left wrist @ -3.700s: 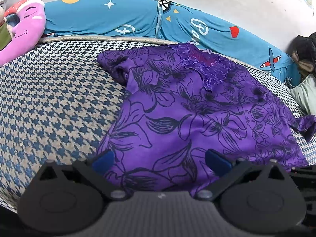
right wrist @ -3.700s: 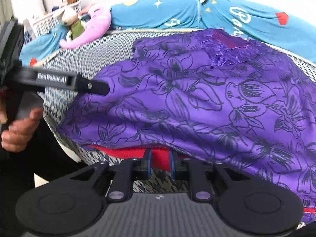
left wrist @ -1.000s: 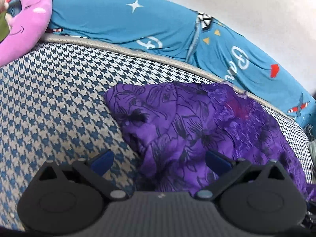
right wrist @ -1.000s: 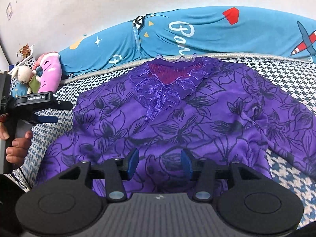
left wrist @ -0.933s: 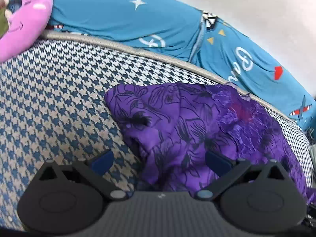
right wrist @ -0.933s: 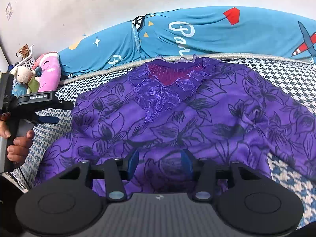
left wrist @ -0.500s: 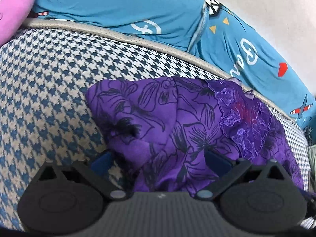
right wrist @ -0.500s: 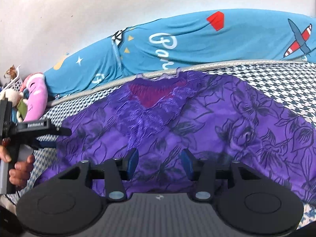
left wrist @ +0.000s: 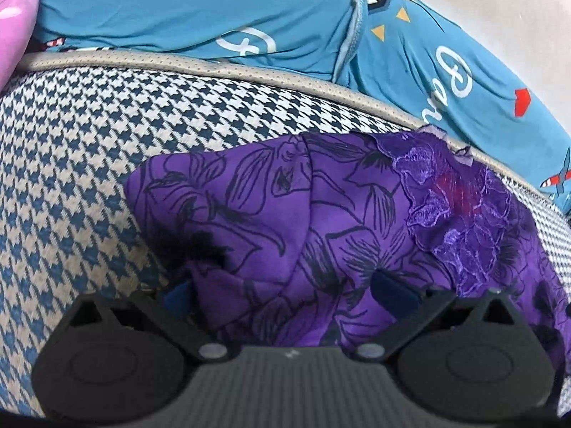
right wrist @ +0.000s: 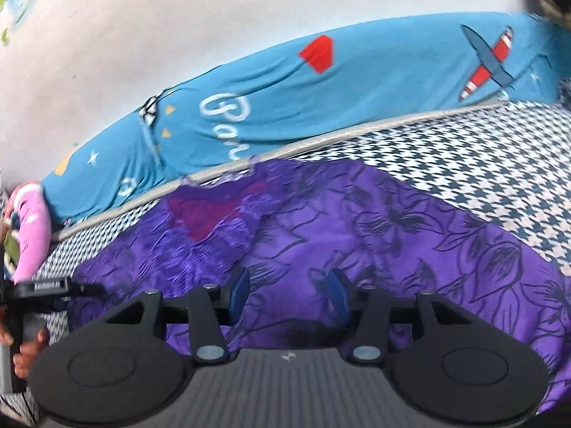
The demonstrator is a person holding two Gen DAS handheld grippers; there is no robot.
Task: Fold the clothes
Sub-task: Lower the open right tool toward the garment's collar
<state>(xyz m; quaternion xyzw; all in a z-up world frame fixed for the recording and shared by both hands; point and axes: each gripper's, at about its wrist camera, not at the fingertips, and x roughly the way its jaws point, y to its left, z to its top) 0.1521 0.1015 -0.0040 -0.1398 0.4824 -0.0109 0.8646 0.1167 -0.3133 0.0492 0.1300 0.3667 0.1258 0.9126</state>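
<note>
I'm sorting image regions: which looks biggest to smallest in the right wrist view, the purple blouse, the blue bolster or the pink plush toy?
1. Purple blouse, though nearest the camera.
2. Blue bolster.
3. Pink plush toy, partly cut off at the edge.

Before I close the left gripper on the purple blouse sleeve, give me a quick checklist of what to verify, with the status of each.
1. Left gripper open: ok, fingers wide apart.
2. Sleeve of purple blouse between the left fingers: ok, bunched fabric sits in the gap.
3. Houndstooth bed cover out of the pinch: cannot tell, the left pad is partly hidden by fabric.
4. Right gripper open: ok, holding nothing.
5. Blouse spread flat: not ok, the sleeve is crumpled.
6. Blue pillows off the blouse: ok, they lie behind the bed edge.
</note>
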